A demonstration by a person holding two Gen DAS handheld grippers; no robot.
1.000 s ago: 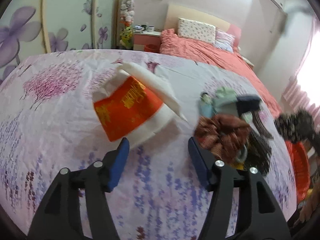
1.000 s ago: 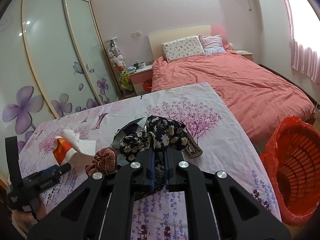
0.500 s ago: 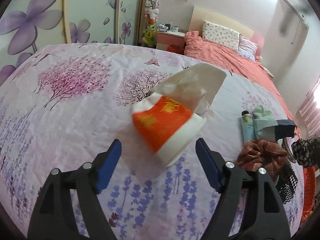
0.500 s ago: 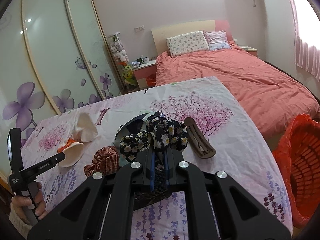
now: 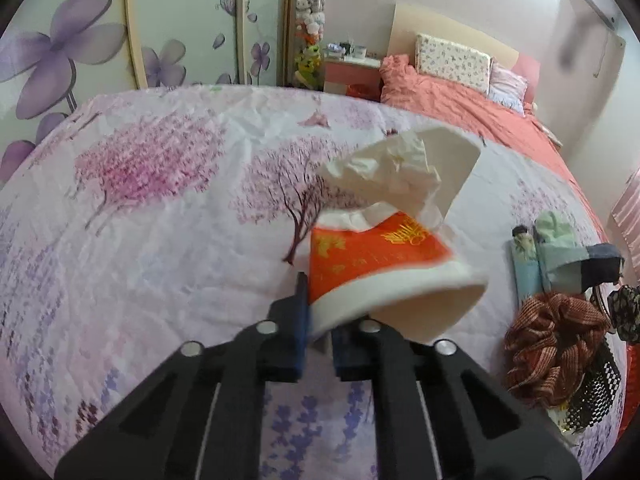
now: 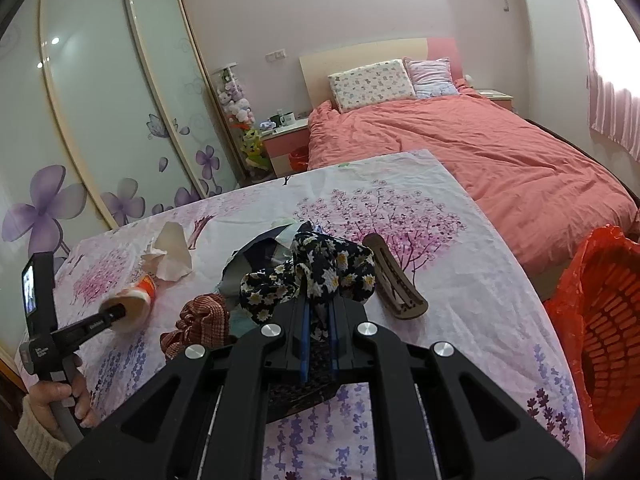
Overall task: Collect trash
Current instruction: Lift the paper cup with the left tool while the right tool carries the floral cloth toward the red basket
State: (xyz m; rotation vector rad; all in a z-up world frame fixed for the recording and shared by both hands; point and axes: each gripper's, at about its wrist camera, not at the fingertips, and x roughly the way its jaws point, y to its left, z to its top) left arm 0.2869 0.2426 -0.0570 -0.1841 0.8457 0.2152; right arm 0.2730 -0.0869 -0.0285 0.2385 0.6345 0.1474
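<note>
2 tongs clenched, left tongs (image 5: 318,328) pinching paper cup (image 5: 384,268) rim, right tongs (image 6: 319,334) gripping floral scrunchie (image 6: 316,276)

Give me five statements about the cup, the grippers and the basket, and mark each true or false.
1. The left gripper is shut on the rim of the paper cup. True.
2. Crumpled tissue sticks out of the cup. True.
3. The right gripper is open and empty. False: it is shut on a flowered cloth.
4. The orange basket stands on the table. False: it stands beside it, lower, at the right.
5. The brown hair clip lies in the basket. False: it lies on the table.
</note>
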